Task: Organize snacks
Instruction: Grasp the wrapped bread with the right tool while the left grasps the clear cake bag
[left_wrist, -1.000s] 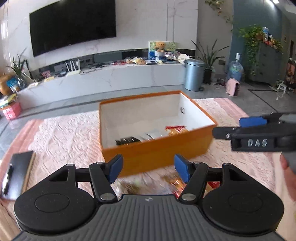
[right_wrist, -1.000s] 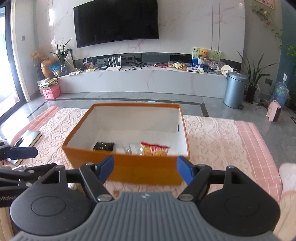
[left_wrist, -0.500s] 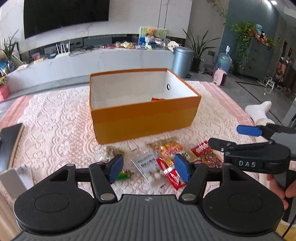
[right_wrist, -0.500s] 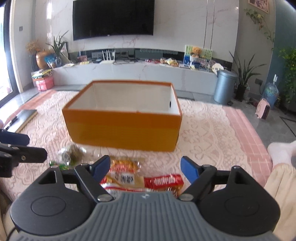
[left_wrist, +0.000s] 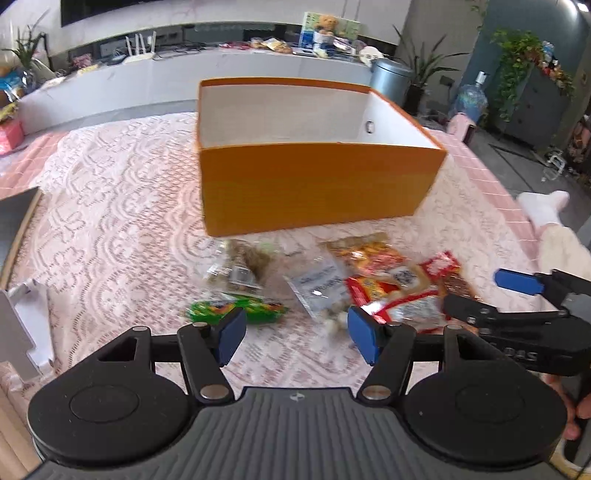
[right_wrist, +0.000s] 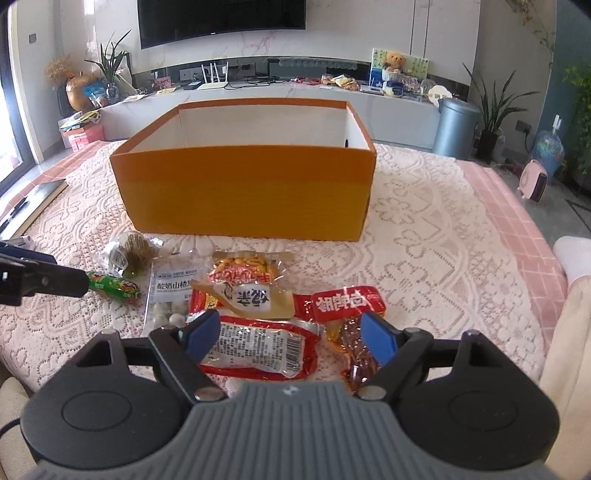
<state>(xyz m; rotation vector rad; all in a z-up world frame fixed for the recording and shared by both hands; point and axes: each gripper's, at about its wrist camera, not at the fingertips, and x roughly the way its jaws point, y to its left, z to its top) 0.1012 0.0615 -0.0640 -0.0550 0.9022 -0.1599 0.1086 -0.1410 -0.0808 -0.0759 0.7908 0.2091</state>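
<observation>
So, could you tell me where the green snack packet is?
Right wrist view, left side: green snack packet lies on the lace cloth, beside the clear candy bag.

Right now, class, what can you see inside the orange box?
Inside the orange box, only bare white walls show. Its front wall hides the floor, so any contents cannot be seen. The snack packets lie outside, on the lace cloth.

Each tool (right_wrist: 290, 334) has blue fingertips (right_wrist: 203, 328), black screwed linkages and a ribbed grey body.
</observation>
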